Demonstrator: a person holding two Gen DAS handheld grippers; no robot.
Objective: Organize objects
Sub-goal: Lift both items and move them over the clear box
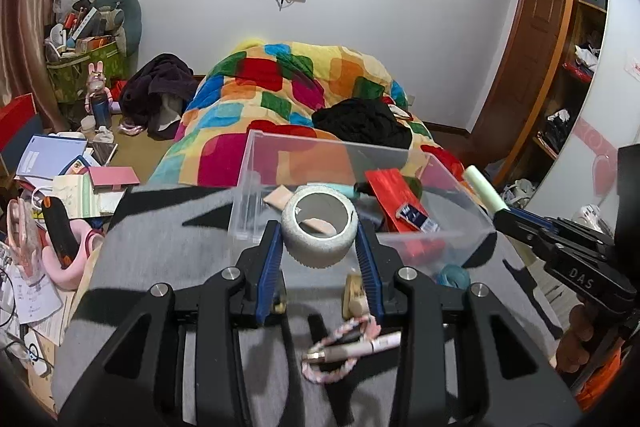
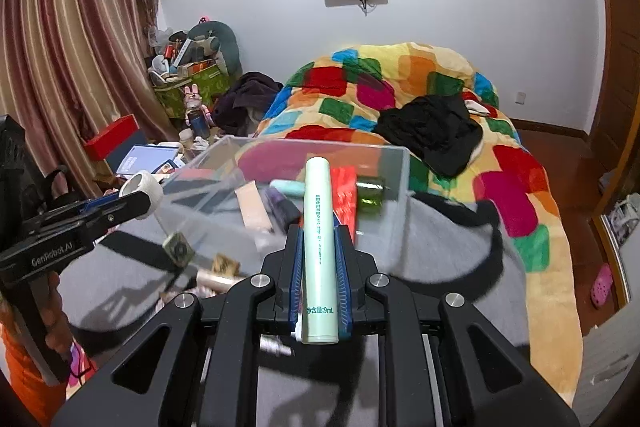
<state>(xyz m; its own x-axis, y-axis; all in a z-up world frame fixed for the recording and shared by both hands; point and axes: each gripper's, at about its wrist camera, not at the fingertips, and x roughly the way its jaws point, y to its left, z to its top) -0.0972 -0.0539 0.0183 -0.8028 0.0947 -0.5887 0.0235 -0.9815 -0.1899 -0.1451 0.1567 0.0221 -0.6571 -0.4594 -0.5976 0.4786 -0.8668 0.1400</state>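
Note:
My left gripper (image 1: pixel 319 239) is shut on a white tape roll (image 1: pixel 319 231) and holds it above the near wall of a clear plastic box (image 1: pixel 256 183). The box holds a red packet (image 1: pixel 394 195), a beige pad and several small items. My right gripper (image 2: pixel 319 239) is shut on a pale green tube (image 2: pixel 319 247), held lengthwise just before the box (image 2: pixel 392 163). The tube (image 1: pixel 484 193) and right gripper (image 1: pixel 505 215) also show at the right of the left wrist view. The left gripper (image 2: pixel 138 205) with the roll (image 2: pixel 142 187) shows at the left of the right wrist view.
The box sits on a grey cloth (image 1: pixel 160 247) on the bed. A pink braided cord and a pen-like stick (image 1: pixel 352 347) lie on the cloth below the left gripper. A patchwork quilt (image 1: pixel 280 87) lies behind. Cluttered papers (image 1: pixel 52 155) lie at the left.

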